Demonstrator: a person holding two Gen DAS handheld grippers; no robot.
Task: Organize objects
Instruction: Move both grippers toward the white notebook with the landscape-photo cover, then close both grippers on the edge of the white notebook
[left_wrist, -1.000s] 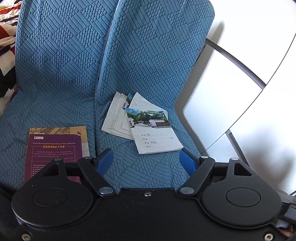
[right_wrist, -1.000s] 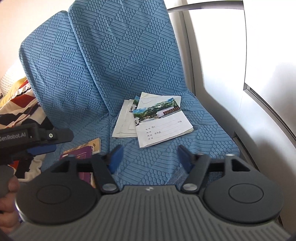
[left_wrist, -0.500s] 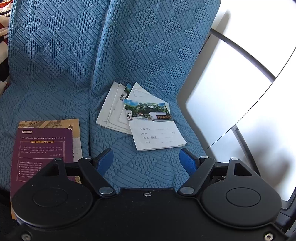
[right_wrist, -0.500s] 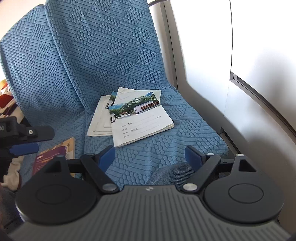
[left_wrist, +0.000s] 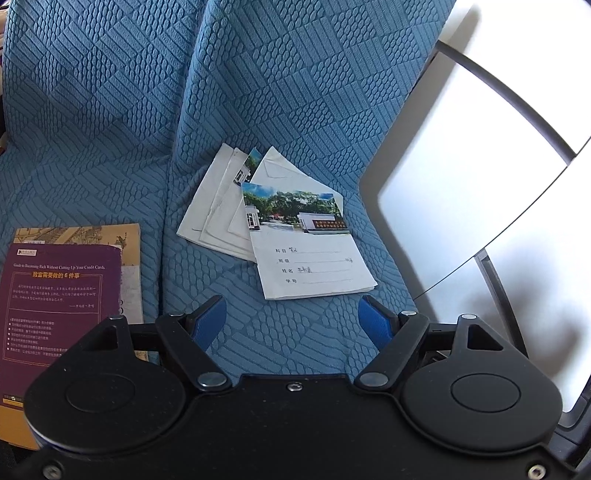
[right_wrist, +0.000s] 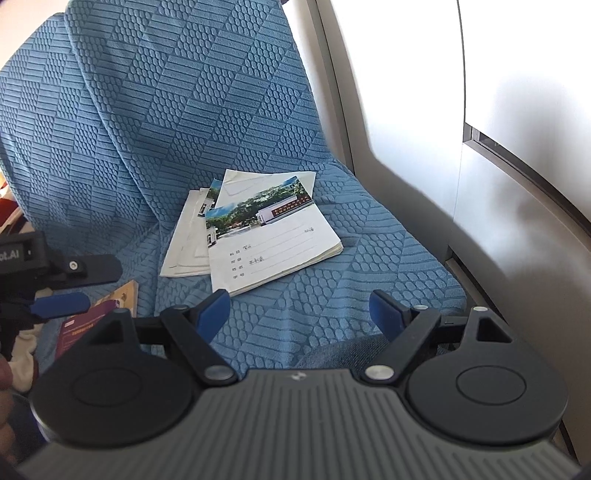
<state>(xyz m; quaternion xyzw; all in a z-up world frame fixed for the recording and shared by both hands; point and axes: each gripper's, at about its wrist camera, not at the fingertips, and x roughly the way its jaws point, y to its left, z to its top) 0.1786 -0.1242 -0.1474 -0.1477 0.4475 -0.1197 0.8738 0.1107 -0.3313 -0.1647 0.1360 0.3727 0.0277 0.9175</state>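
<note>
A messy pile of white notebooks lies on the right seat cushion. The top notebook (left_wrist: 306, 243) (right_wrist: 271, 245) has a photo of trees and a building across its cover. More thin booklets (left_wrist: 218, 206) (right_wrist: 186, 240) fan out from under it to the left. A purple book (left_wrist: 55, 302) (right_wrist: 86, 321) rests on a yellow one on the left cushion. My left gripper (left_wrist: 291, 321) hovers open just short of the pile, nothing between its blue pads. My right gripper (right_wrist: 301, 312) is open too, above the cushion's front. The left gripper's fingers (right_wrist: 61, 304) show at the right wrist view's left edge.
Both seats wear a blue textured cover (left_wrist: 258, 92) (right_wrist: 184, 92). A white wall panel with a dark trim strip (left_wrist: 480, 166) (right_wrist: 517, 155) runs close along the right of the seat. A hand (right_wrist: 5, 376) shows at the far left edge.
Both grippers have sunk and come closer to the seat, so the notebooks look larger. The purple book has slid further into the left wrist view. Jaws stayed open.
</note>
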